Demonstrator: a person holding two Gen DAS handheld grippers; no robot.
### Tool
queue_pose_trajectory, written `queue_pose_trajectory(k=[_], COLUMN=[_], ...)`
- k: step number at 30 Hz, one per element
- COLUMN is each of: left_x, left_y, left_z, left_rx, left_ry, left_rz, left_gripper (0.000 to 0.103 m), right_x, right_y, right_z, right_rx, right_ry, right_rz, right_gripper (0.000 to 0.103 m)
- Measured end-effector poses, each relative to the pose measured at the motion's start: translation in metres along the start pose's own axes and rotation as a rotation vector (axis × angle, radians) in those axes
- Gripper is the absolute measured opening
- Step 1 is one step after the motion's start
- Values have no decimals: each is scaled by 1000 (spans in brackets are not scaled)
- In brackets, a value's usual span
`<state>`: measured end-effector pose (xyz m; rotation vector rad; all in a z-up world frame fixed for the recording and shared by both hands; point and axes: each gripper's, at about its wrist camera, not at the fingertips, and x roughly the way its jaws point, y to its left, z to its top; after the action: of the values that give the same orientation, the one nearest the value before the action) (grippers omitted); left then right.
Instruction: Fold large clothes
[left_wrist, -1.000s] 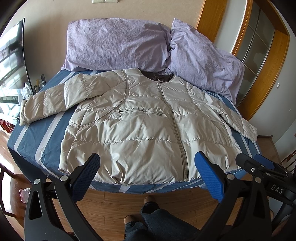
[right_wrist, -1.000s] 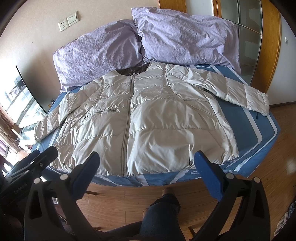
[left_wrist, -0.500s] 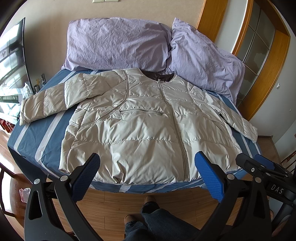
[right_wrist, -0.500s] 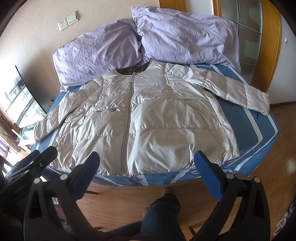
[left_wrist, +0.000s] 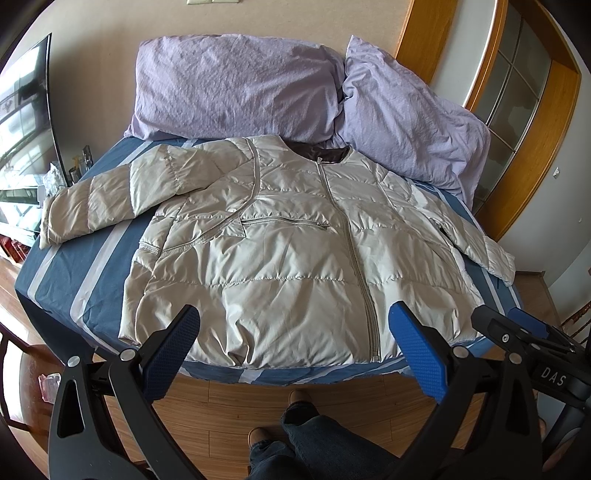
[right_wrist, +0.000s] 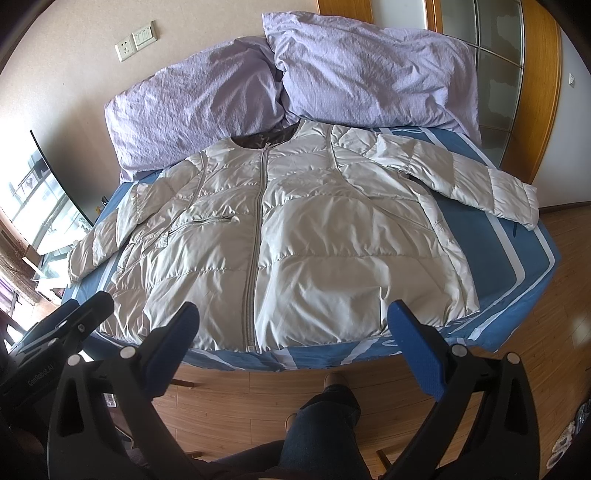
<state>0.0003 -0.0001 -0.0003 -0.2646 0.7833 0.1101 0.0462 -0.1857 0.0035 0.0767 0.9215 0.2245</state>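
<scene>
Nothing has moved — my left gripper (left_wrist: 295, 354) and right gripper (right_wrist: 295, 350) gape wide; puffy, slippery jacket (left_wrist: 295, 251), I'd pinch a sleeve cuff (left_wrist: 51, 229).

A: What differs from the earlier frames?
B: Almost nothing. In the left wrist view the jacket (left_wrist: 295, 251) sits a trace lower in frame, a very slight drift of the left gripper (left_wrist: 295, 354).
A: And the right gripper (right_wrist: 291, 350)?
B: No shift can be told; its view matches.
</scene>
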Motion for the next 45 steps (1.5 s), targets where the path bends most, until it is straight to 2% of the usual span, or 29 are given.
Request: queue_pose_trajectory(k=[19,28,36,42,45], left_x=[0,24,51,83,103], left_y=[0,4,2,0,-3], left_z=[0,9,22,38,46], left_rx=[-1,-16,-8,12,25], left_ry=[8,28,52,85,102], left_rz=[-2,12,68,106,127], left_gripper=[102,102,102,102,102], right_x=[4,16,36,62,76], right_y=[-2,-17,-51,-93,-129], right_z=[4,19,44,72,88], right_rx=[3,45,111,171,227], right_ry=[4,-4,-22,-12,-13], right_rz=[0,-14,-27,-103,-145], right_gripper=[101,101,101,101,101])
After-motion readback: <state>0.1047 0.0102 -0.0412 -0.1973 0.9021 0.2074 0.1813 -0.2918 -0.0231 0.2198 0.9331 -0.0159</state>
